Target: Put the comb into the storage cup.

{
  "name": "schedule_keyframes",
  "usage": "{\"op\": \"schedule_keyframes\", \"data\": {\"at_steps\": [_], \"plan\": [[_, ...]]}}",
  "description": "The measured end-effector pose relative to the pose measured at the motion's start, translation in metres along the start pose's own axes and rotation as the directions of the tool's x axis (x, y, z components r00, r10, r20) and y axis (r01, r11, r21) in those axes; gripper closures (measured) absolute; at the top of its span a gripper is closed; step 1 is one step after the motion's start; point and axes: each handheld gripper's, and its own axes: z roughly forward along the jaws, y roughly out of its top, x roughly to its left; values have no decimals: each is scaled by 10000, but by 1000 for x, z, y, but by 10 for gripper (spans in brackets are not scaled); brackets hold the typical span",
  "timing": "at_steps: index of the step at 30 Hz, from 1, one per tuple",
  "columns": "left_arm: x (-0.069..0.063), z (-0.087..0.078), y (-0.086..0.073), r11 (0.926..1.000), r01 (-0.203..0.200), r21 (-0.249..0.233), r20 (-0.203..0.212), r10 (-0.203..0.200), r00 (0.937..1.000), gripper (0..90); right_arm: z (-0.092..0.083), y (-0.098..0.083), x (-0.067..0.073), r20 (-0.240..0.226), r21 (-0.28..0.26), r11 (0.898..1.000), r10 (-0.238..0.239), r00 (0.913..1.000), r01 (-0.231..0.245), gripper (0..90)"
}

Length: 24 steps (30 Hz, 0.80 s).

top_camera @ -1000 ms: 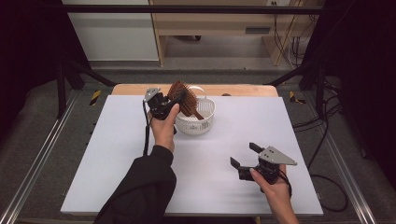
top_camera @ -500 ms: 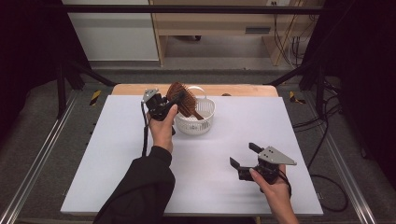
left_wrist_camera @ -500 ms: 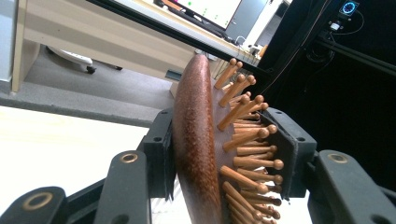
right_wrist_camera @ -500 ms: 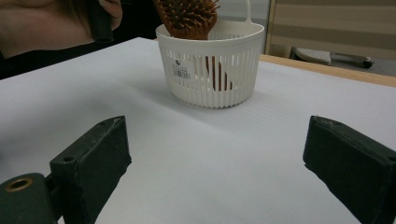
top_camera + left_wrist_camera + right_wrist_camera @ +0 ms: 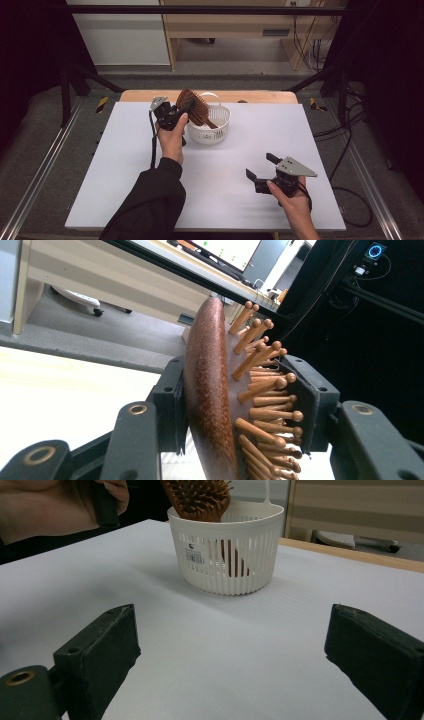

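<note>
White tabletop point(image 5: 125, 165) over wooden table point(image 5: 260, 96), grey floor point(image 5: 50, 165).

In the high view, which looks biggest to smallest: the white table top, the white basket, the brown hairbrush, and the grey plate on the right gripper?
1. White table top, by far the largest.
2. White basket.
3. Brown hairbrush, though its handle is partly hidden in the basket.
4. Grey plate on the right gripper; it looks close to the hairbrush's visible part, so that order is unsure.
</note>
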Motion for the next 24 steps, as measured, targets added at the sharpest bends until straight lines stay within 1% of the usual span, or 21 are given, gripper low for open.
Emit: {"op": "schedule_keyframes", "data": {"at_steps": [5,11,24], "plan": [[2,-1,-1,10000,52,6,-28,-52,10000,488,1,0,1,-47,17,10000,-14,10000,14,75],[5,-2,-2,9998,220,-5,-49,-220,9997,486,1,0,1,-39,24,10000,-7,10000,7,75],[10,-3,-3,9996,298,27,-110,-298,9995,480,1,0,1,-67,46,10000,-19,10000,20,75]]}}
